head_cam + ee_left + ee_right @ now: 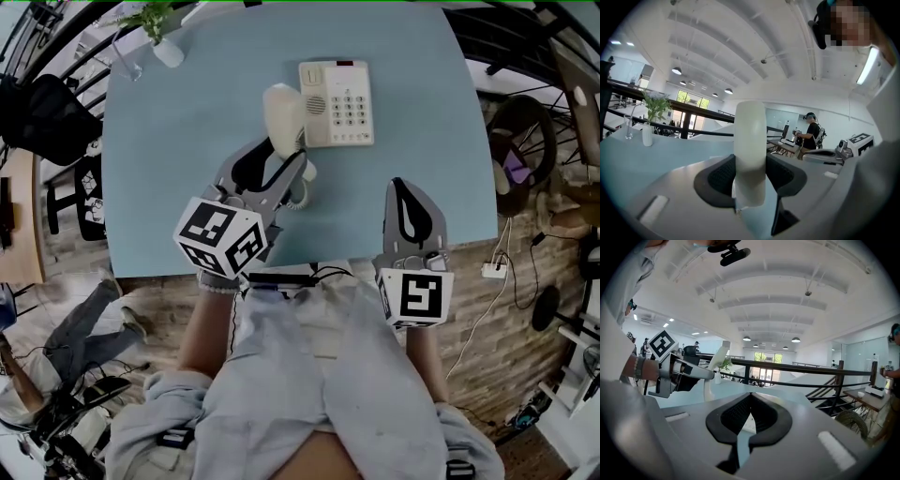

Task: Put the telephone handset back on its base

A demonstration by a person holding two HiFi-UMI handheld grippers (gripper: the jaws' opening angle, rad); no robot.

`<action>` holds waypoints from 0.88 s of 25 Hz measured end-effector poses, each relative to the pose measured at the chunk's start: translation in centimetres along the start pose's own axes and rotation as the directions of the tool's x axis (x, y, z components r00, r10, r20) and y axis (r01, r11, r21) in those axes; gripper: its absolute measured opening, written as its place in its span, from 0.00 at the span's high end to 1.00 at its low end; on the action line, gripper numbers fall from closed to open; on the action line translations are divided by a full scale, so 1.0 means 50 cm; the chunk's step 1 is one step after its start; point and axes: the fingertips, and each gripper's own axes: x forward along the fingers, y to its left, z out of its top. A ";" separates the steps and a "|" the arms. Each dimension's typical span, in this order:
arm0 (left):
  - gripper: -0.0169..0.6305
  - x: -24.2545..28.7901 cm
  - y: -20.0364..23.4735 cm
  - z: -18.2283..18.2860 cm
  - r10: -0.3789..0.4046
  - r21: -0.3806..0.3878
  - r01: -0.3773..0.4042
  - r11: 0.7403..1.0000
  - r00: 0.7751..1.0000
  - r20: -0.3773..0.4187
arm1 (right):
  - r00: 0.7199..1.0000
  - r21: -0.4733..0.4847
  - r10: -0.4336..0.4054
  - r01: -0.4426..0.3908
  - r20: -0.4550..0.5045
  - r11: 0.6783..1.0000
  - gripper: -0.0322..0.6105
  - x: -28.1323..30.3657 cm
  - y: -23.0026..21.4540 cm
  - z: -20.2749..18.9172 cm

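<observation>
two jaws of the left gripper [286,161] pinch the cream handset [281,117] across its narrow middle. it sits over the blue surface [178,178], just left of the base [337,103] and, as far as i can tell from above, not yet seated on it. the right gripper [401,187] hovers near the front edge, jaws pressed together on nothing. the handset looks like light, stiff, smooth plastic, so it may twist in the grip; the mid-handle hold seems sound. its coiled cord [302,192] will likely tug a little, so it wants lowering squarely onto the cradle.
</observation>
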 end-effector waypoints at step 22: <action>0.66 0.147 0.083 -0.087 0.143 -0.056 -0.152 0.987 0.979 -0.143 | 0.998 0.015 0.054 -0.053 -0.044 0.998 0.94 0.060 -0.060 -0.044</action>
